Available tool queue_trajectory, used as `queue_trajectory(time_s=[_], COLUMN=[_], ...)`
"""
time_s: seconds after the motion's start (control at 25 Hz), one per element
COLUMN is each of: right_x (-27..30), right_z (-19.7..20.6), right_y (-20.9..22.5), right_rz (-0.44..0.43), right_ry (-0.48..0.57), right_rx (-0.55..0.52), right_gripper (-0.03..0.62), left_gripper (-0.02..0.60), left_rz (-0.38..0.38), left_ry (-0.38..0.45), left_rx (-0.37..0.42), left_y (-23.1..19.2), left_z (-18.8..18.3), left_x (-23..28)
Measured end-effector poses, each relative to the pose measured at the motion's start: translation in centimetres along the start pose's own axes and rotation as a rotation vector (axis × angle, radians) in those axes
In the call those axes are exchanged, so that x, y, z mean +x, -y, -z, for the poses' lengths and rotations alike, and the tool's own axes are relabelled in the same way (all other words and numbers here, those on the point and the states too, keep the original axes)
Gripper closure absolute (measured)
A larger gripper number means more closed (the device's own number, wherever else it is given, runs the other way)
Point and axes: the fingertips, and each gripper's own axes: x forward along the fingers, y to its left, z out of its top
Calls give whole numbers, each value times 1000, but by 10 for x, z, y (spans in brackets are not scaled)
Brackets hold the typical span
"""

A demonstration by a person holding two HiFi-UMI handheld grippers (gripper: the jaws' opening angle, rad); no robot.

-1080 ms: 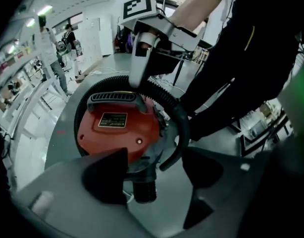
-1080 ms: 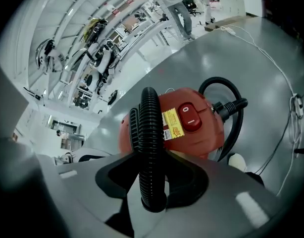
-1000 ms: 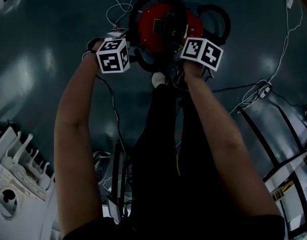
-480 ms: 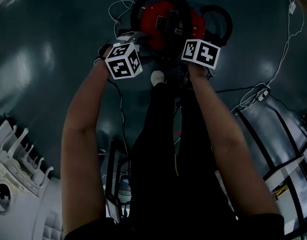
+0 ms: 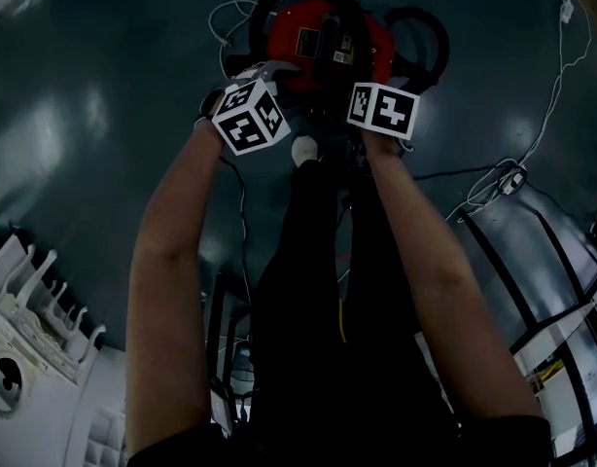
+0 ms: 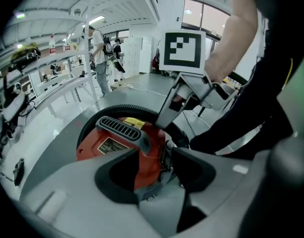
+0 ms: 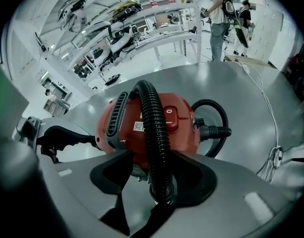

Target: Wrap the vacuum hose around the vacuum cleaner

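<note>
The black hose (image 7: 153, 128) runs over the top of the red vacuum cleaner (image 7: 184, 135) and down between the jaws of the right gripper (image 7: 157, 176). Those jaws have just been opening and stand spread, not pinching it. The left gripper (image 6: 157, 168) has jaws that were just closing, still apart at the cleaner's near edge and holding nothing. The switch (image 7: 171, 117) bears a small circle; the label (image 6: 111, 146) is too small to read.
</note>
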Motion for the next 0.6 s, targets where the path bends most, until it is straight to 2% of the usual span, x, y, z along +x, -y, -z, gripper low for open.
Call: queue_trajectory(time_s=[0.2,0.4,0.6], right_x=[-6,-11,-16], right_z=[6,10,17], right_y=[10,17,19], right_rz=[5,0,-10], right_ry=[7,1,-9], right_rx=[-11,-23,-38], right_gripper=[356,370,379], left_gripper=[377,399,411], left_rz=[-8,-53,-81], left_ry=[0,12,12], left_rx=[10,-87,-117], left_y=[4,1,6], left_z=[-11,-19,-26], left_x=[5,10,15])
